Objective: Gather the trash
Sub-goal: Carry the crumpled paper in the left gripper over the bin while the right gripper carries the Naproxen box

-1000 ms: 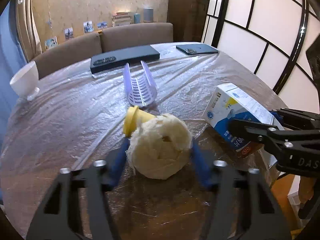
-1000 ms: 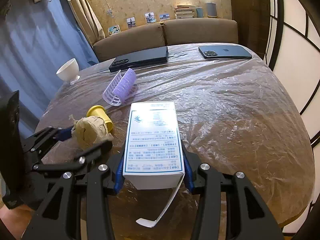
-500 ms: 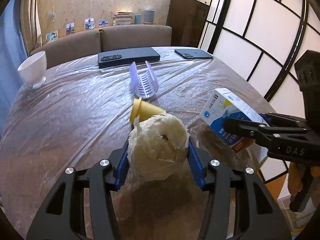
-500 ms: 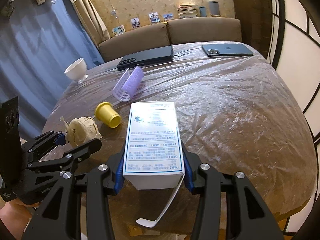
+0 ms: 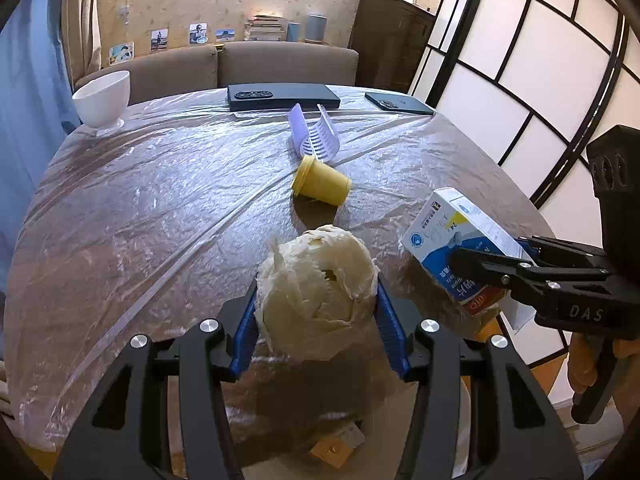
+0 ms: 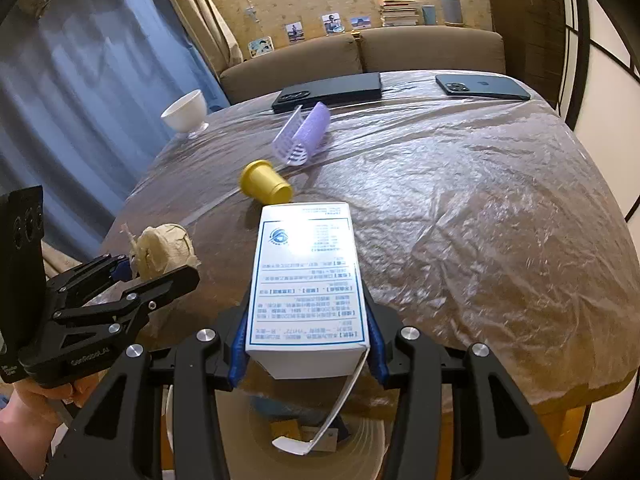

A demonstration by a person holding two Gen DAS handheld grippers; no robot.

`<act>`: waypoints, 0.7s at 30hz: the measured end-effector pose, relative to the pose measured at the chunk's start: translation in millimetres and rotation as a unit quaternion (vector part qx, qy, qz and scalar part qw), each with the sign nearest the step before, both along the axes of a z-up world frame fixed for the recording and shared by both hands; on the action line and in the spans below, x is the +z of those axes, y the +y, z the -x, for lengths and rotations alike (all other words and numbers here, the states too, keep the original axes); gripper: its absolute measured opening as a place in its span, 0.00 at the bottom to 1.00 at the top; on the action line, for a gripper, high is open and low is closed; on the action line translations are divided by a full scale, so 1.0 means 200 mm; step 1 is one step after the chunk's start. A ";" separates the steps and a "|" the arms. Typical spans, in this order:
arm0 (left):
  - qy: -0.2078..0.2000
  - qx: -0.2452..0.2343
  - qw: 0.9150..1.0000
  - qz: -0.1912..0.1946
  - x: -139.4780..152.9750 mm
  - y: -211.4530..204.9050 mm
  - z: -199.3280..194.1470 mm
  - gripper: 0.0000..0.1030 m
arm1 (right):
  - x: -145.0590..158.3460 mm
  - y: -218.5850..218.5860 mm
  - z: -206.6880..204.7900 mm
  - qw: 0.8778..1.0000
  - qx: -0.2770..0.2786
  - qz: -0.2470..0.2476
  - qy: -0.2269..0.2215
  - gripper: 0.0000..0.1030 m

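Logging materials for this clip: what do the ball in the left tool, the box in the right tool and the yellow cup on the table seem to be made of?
Ball: crumpled paper, probably tissue or napkin; cream, matte, creased folds. Box: thin printed cardboard, slightly glossy, with crisp edges and an open flap. Yellow cup: likely plastic; smooth, uniform colour with a moulded rim.

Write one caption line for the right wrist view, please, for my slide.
Right gripper holds a white carton over the plastic-covered table; beside it, left gripper holds a crumpled paper ball.
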State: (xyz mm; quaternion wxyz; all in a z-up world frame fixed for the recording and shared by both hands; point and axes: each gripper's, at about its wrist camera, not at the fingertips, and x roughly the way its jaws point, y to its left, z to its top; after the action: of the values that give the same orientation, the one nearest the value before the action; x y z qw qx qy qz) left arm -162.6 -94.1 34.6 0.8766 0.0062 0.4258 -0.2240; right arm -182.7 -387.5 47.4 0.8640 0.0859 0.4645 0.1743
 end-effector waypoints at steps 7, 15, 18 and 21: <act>0.005 -0.001 1.000 0.000 0.00 0.03 0.06 0.51 | 0.02 0.03 0.07 1.000 0.011 -0.002 0.000 0.44; 0.008 -0.005 1.000 -0.003 0.01 0.05 0.13 0.51 | 0.04 0.05 0.15 1.000 0.022 -0.002 -0.001 0.44; 0.009 -0.009 1.000 -0.005 0.01 0.05 0.16 0.51 | 0.05 0.05 0.18 1.000 0.026 -0.001 -0.001 0.44; 0.009 -0.013 1.000 -0.009 0.02 0.06 0.19 0.51 | 0.05 0.06 0.20 1.000 0.030 -0.001 0.000 0.44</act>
State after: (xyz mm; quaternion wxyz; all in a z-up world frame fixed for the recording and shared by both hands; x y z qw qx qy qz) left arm -200.5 -82.8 37.8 0.8698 0.0181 0.4352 -0.2317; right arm -223.2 -374.7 58.2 0.8585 0.0724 0.4665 0.2004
